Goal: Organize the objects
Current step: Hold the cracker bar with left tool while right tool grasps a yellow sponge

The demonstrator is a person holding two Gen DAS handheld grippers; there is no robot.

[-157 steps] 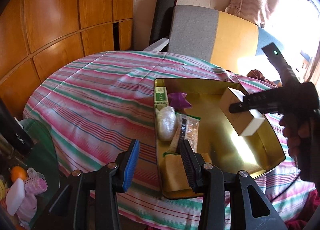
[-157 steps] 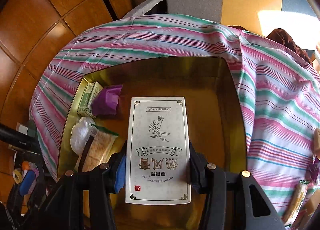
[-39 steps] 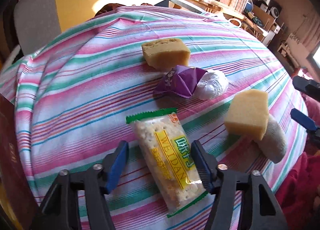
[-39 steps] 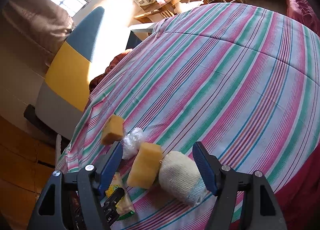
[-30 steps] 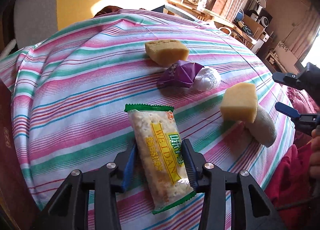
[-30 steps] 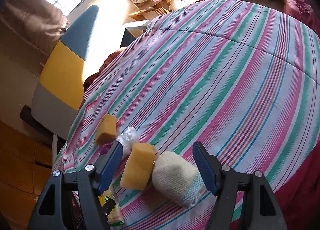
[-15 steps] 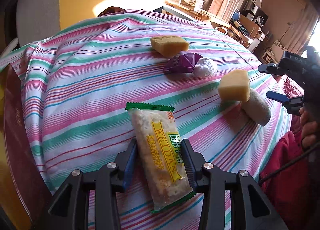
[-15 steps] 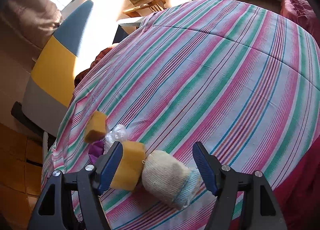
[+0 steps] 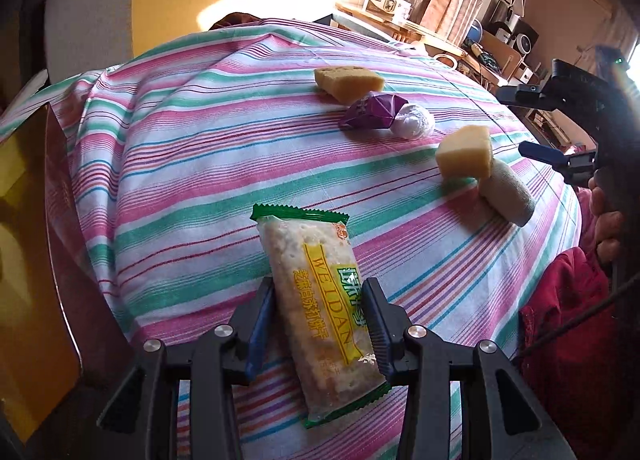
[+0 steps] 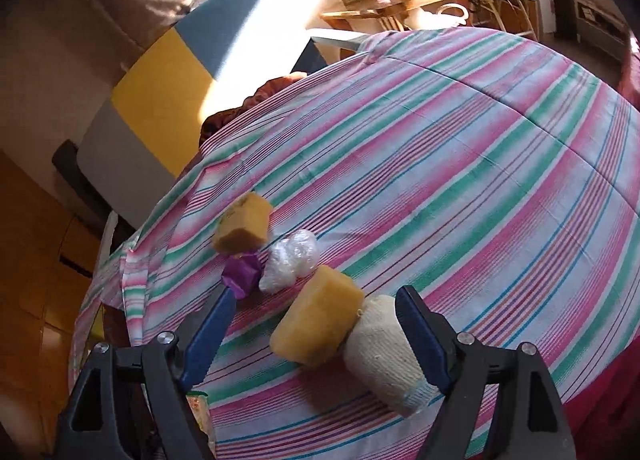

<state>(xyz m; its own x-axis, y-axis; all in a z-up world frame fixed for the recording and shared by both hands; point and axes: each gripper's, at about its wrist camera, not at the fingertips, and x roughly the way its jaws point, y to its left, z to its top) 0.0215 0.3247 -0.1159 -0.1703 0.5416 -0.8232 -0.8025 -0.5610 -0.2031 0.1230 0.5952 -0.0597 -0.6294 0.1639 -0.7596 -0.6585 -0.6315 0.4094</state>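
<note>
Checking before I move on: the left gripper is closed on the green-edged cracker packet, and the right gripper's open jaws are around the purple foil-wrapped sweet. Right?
Not quite. The left gripper is indeed closed on the green-edged cracker packet. But the right wrist view shows the right gripper, whose jaws have just been opening, around the yellow sponge block and cream knitted roll. The purple foil-wrapped sweet lies beyond its fingertips.

A: Where is room lying open on the tablecloth [image 10: 460, 164]?

B: The far half toward the back edge is sitting bare.

A: And what is crowding the near edge?

B: A sponge [image 10: 318, 322] and a sock roll [image 10: 384, 356] are touching; just beyond, a plastic ball [image 10: 292, 260], a purple wrapper [image 10: 242, 274] and a second sponge [image 10: 242, 228] are bunching. At the left edge a tin [image 9: 28, 220] is walling things off.
</note>
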